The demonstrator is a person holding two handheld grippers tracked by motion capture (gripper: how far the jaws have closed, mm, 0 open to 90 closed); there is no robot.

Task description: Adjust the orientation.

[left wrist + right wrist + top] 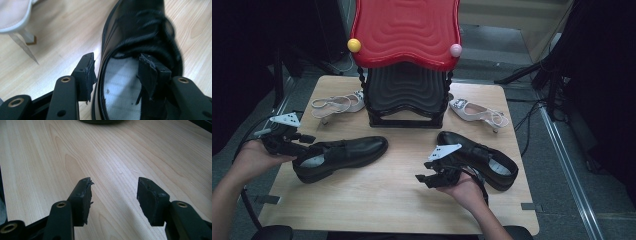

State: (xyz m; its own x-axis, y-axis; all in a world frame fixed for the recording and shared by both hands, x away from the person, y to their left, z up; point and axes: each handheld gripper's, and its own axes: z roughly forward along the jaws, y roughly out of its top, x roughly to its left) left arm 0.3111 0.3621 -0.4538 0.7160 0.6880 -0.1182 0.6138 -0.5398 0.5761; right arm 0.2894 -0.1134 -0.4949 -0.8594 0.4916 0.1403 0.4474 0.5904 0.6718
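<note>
Black leather lace-up shoe lies on its sole on the light wooden table, front-left of the red-topped black shoe rack. Left hand-held gripper at its heel end: jaws spread, straddling the collar wall, one pad inside, one outside, not pinching. Second black shoe front-right of rack. Right hand-held gripper w/ jaws spread over bare table, just beside that shoe.

Black hand-held gripper — brass-ringed screws
</note>
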